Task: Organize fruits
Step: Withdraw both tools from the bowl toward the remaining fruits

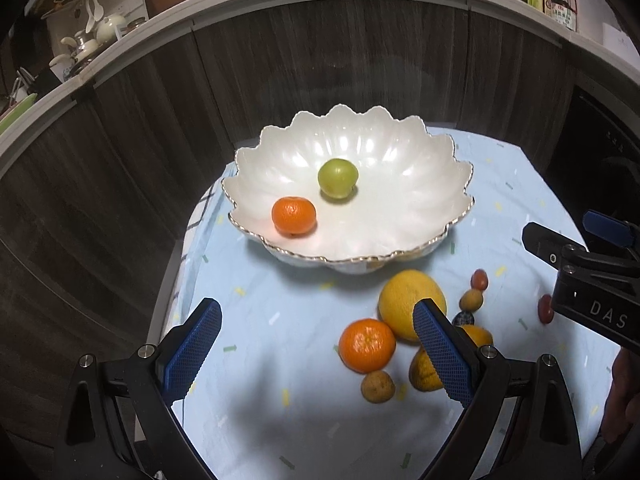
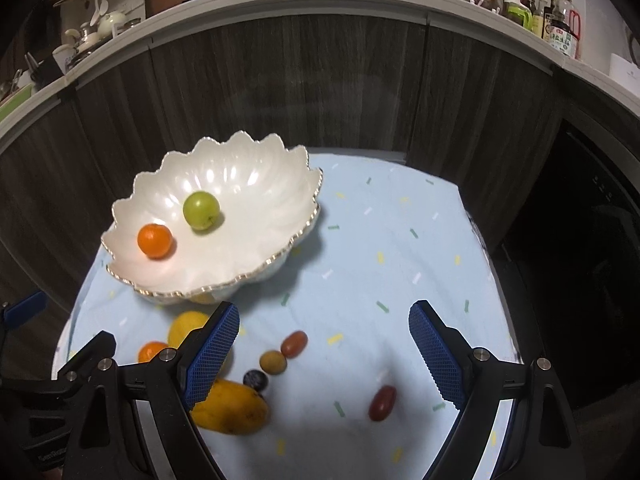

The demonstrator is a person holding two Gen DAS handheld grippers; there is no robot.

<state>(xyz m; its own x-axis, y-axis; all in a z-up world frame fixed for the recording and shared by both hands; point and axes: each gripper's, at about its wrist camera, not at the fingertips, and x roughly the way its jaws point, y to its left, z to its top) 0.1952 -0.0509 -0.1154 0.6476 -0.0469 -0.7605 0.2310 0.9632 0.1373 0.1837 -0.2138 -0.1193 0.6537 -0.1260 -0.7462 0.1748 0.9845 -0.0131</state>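
2 fruits already in bowl [image 1: 400, 152]; rest loose on bench just in front of bowl. Both tongs [image 1: 316, 354] [image 2: 324, 354] spread wide, empty. Red grape tomato [image 2: 382, 403] between right tongs' tips, long axis tilted, nearer right hand.

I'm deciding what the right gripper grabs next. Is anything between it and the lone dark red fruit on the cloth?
Nothing visible. The right gripper is open and empty, and the dark red fruit lies alone on bare cloth between its fingers' lines. The other loose fruits, like the mango, lie well to its left.
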